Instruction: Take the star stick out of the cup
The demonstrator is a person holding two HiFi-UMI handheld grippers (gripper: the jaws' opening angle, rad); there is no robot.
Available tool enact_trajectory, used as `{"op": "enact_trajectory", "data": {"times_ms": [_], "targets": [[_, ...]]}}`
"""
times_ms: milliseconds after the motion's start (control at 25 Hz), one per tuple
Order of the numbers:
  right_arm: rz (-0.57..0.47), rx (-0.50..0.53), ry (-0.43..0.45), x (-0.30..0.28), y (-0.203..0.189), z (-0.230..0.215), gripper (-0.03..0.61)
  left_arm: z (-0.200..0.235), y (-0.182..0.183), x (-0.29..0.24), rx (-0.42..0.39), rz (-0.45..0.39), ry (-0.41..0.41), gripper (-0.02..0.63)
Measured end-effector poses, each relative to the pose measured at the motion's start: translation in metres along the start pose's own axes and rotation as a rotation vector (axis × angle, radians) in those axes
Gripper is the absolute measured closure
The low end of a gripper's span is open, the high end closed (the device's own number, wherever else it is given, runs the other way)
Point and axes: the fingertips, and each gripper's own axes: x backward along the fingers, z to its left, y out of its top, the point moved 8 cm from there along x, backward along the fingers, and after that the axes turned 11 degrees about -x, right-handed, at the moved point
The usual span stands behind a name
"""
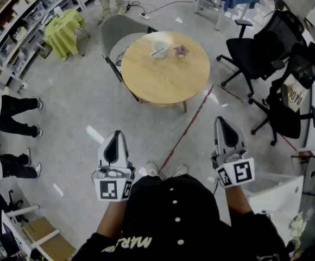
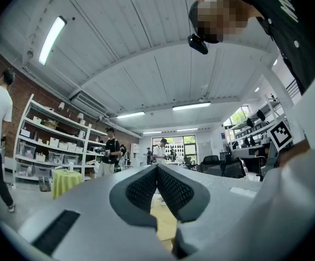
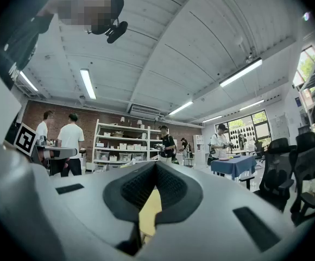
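On the round wooden table (image 1: 165,72), near its far edge, stands a white cup (image 1: 159,50) with a thin stick (image 1: 156,53) lying across its mouth; its shape is too small to make out. A small purplish object (image 1: 181,51) lies just right of the cup. My left gripper (image 1: 117,135) and right gripper (image 1: 221,120) are held low in front of the person's body, well short of the table. Both point toward it. The left gripper (image 2: 157,168) has its pads together with nothing between them. So does the right gripper (image 3: 156,165).
A grey chair (image 1: 119,34) stands behind the table on the left. Black office chairs (image 1: 266,45) crowd the right side. A red tape line (image 1: 187,126) runs across the floor to the table. A yellow-green covered stand (image 1: 64,30), shelves and bystanders' legs (image 1: 13,121) are on the left.
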Motion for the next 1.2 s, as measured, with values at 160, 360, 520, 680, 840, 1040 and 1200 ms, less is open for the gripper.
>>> {"op": "enact_trajectory", "data": {"times_ms": [160,360,520,680,840,1040,1200], "targets": [[-0.002,-0.013,-0.004,0.003,-0.001,-0.004,0.581,-0.005,-0.002,-0.001,0.001,0.002,-0.006,0.611],[-0.057,-0.038,-0.004,0.009,-0.005,-0.004,0.578,-0.006,-0.005,0.0,0.008,0.011,-0.004,0.611],[-0.056,-0.055,-0.014,0.012,-0.008,-0.008,0.578,-0.009,-0.007,0.0,0.008,0.018,-0.005,0.61],[-0.064,-0.052,-0.013,0.016,-0.005,-0.023,0.565,-0.02,-0.003,-0.004,0.003,0.029,0.006,0.611],[-0.083,-0.078,0.008,0.02,-0.002,-0.04,0.336,-0.032,0.002,-0.006,-0.008,0.031,0.026,0.611],[-0.07,-0.081,0.038,0.03,-0.004,-0.06,0.31,-0.049,0.004,-0.004,-0.014,0.029,0.07,0.611],[-0.067,-0.08,0.043,0.033,-0.005,-0.076,0.308,-0.066,0.001,-0.004,-0.013,0.045,0.082,0.61]]}}
